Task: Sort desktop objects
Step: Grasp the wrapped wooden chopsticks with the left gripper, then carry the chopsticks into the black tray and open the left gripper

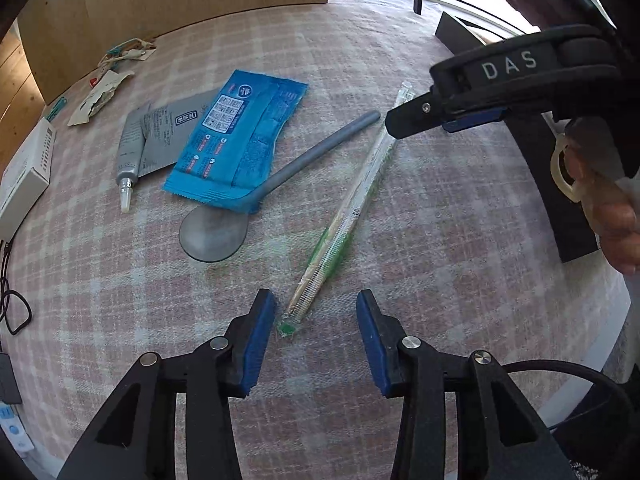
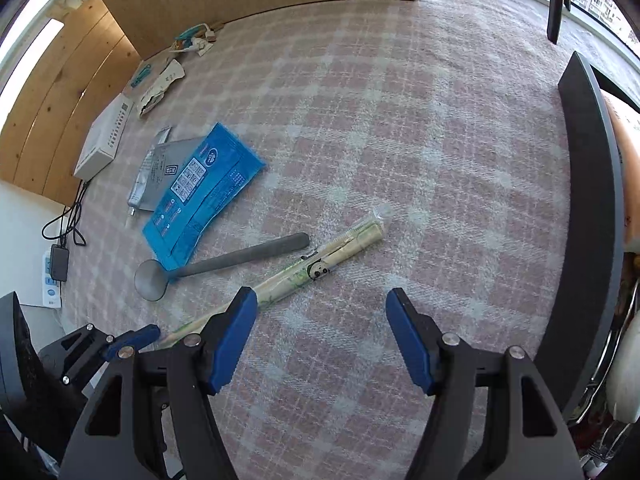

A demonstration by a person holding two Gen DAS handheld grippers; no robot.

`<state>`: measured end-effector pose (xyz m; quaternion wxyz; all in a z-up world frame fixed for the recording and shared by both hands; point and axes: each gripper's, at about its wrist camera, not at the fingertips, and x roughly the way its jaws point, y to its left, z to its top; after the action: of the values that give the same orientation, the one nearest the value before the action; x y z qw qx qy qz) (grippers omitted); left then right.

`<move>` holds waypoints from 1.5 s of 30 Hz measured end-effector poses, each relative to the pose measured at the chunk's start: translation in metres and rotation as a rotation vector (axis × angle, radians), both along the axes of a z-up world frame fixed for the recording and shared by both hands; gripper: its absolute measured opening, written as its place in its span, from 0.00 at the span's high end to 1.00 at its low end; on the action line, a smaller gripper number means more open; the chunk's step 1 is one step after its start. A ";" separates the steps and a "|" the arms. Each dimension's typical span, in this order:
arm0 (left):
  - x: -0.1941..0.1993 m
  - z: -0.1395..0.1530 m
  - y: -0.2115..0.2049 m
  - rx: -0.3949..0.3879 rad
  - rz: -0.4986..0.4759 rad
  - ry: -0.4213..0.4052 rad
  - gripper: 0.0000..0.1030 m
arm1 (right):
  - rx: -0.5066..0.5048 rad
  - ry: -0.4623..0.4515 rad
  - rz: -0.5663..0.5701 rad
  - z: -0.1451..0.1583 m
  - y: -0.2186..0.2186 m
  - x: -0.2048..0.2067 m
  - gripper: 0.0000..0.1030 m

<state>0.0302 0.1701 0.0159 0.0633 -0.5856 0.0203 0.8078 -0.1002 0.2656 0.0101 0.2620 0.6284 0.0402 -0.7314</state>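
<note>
A wrapped pair of chopsticks [image 1: 346, 216] lies diagonally on the checked tablecloth [image 1: 440, 220]. My left gripper [image 1: 316, 336] is open, its fingers either side of the wrapper's near end, just above it. A grey spoon [image 1: 280, 172] lies left of the chopsticks, its bowl partly under a blue packet [image 1: 236, 144]. A grey tube [image 1: 128, 160] and a grey sachet [image 1: 168, 132] lie left of that. My right gripper [image 2: 320, 340] is open and empty over the cloth, beside the chopsticks [image 2: 312, 268]; it shows in the left wrist view [image 1: 404, 124] above the wrapper's far end.
A white box [image 1: 24, 172] sits at the left edge, with torn wrappers [image 1: 100, 96] behind it. A black tray edge [image 2: 592, 220] runs along the right. A cardboard panel [image 1: 180, 4] stands at the back. Cables and a power strip [image 2: 52, 280] lie off the table's left.
</note>
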 end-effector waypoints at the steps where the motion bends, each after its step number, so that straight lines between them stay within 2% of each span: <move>1: 0.000 0.000 0.007 0.000 -0.014 0.006 0.72 | 0.006 0.000 -0.011 -0.001 -0.001 -0.002 0.36; 4: -0.002 0.000 0.028 0.044 -0.046 0.014 0.83 | 0.034 0.021 -0.023 -0.002 -0.006 -0.008 0.36; 7: -0.003 -0.001 0.052 0.055 -0.088 0.027 0.90 | 0.072 0.039 -0.012 -0.002 -0.012 -0.013 0.36; 9: -0.004 -0.002 0.067 0.078 -0.112 0.035 0.90 | 0.098 0.046 0.004 -0.003 -0.016 -0.016 0.38; 11: -0.003 -0.002 0.080 0.086 -0.132 0.052 0.90 | 0.142 0.079 0.028 -0.003 -0.021 -0.018 0.46; 13: -0.003 -0.002 0.090 0.090 -0.144 0.064 0.92 | 0.191 0.125 0.043 -0.003 -0.023 -0.019 0.67; 15: -0.004 -0.002 0.095 0.099 -0.142 0.064 0.93 | 0.204 0.137 0.050 -0.003 -0.020 -0.022 0.82; 16: -0.005 -0.002 0.097 0.102 -0.144 0.063 0.93 | 0.190 0.126 0.043 -0.003 -0.016 -0.025 0.86; 20: -0.005 -0.002 0.105 0.102 -0.144 0.063 0.93 | 0.080 0.039 -0.040 -0.004 0.009 -0.038 0.90; 24: -0.006 0.004 0.109 0.110 -0.138 0.066 0.94 | 0.003 0.000 -0.113 0.000 0.028 -0.043 0.91; 28: -0.012 0.020 0.118 0.118 -0.147 0.097 0.94 | -0.039 0.022 -0.138 0.020 0.042 -0.048 0.91; 34: -0.031 0.046 0.146 0.148 -0.186 0.134 0.94 | -0.090 0.091 -0.193 0.064 0.072 -0.059 0.92; 41: -0.064 0.066 0.193 0.148 -0.299 0.178 0.94 | -0.083 0.167 -0.292 0.102 0.142 -0.069 0.92; 45: -0.066 0.078 0.213 0.165 -0.371 0.191 0.94 | -0.076 0.196 -0.367 0.115 0.182 -0.070 0.92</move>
<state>-0.0354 0.3826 0.0939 0.2565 -0.4856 0.0675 0.8330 -0.1707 0.4472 0.1255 0.1428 0.5405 -0.0773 -0.8255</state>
